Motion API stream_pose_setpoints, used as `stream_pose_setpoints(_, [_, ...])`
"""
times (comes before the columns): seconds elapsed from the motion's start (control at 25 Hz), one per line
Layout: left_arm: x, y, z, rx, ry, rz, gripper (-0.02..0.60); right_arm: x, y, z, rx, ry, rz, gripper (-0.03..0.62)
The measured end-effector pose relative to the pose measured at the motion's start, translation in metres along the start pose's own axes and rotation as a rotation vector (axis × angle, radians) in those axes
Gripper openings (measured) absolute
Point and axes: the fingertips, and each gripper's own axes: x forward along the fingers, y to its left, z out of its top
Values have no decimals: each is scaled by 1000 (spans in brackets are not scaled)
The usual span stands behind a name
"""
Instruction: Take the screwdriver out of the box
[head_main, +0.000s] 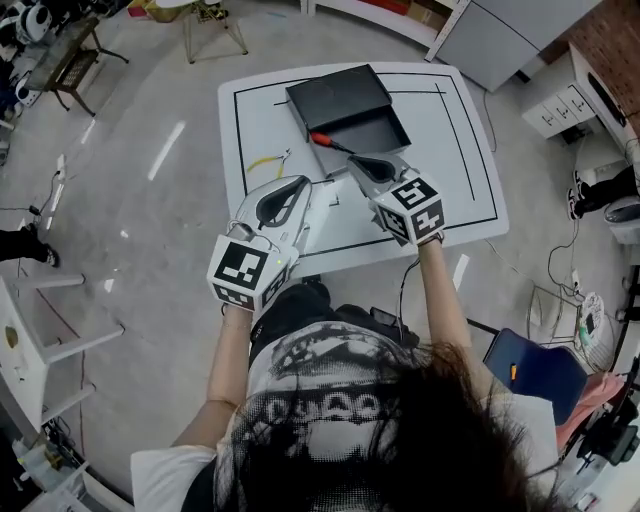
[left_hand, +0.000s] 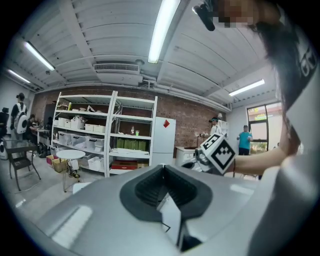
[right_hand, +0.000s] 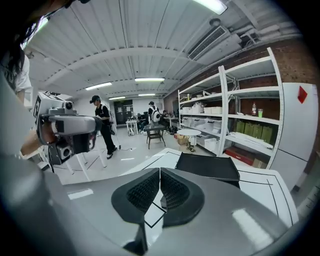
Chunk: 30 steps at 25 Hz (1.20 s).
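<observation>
A black box lies open on the white table, its lid folded back on the far side. The red-handled screwdriver lies along the tray's near left edge. My right gripper hovers just short of the screwdriver's metal tip, jaws shut and empty. The left gripper hangs over the table's near left part, a hand's width from the box, also shut on nothing. In the right gripper view the closed jaws point left of the box; the screwdriver is hidden there.
A small yellow item lies on the table left of the box. A white frame stool stands on the floor at the left, a blue chair at the right. Shelving and people stand far off.
</observation>
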Motion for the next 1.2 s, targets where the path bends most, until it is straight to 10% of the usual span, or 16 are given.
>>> stream_pose_setpoints(1.2, [-10,65,-6,-60,-2,147,0,171,-69,-99,-293,581,204,129])
